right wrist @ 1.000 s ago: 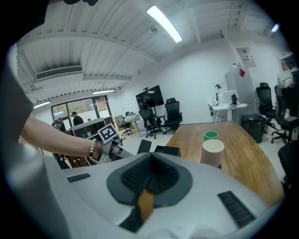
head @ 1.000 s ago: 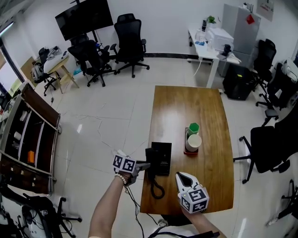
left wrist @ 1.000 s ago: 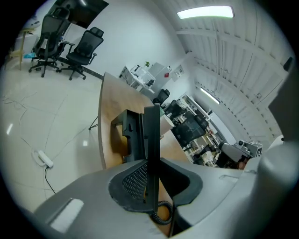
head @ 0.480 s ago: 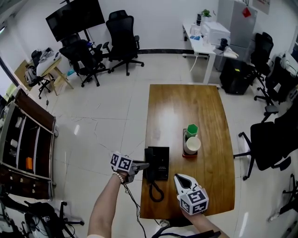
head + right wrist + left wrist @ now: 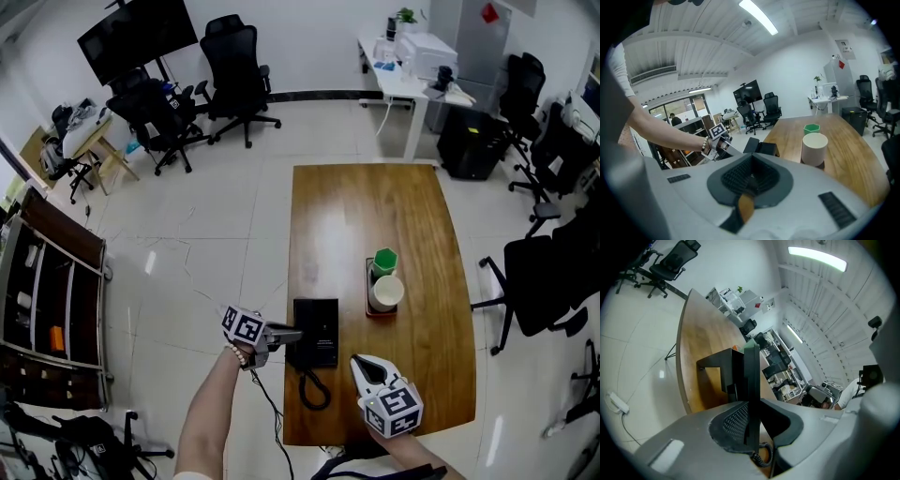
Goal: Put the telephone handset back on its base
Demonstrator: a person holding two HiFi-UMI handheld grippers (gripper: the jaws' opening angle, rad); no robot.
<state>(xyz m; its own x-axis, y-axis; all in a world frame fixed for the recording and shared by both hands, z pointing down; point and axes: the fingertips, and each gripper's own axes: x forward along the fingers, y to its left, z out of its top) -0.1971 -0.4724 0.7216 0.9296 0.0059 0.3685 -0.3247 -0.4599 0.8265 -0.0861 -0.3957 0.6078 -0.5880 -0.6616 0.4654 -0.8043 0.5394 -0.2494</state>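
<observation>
The black telephone base (image 5: 321,323) lies near the front left edge of the wooden table (image 5: 375,206). My left gripper (image 5: 292,335) reaches in from the left and is shut on the black handset (image 5: 751,380), which I see edge-on between the jaws, right at the base's (image 5: 717,369) left side. I cannot tell whether the handset rests on the cradle. The coiled cord (image 5: 314,392) loops toward the table's front edge. My right gripper (image 5: 364,364) hovers over the table to the front right of the base, shut and empty.
A green cup (image 5: 385,260) and a white cup (image 5: 387,292) stand together on a small dark tray (image 5: 368,305) right of the base. Office chairs (image 5: 234,66), a shelf unit (image 5: 47,291) and a white desk (image 5: 403,70) stand around the tiled floor.
My left gripper has shifted a little and turned with the handset at the base's left side. The right gripper has stayed where it was.
</observation>
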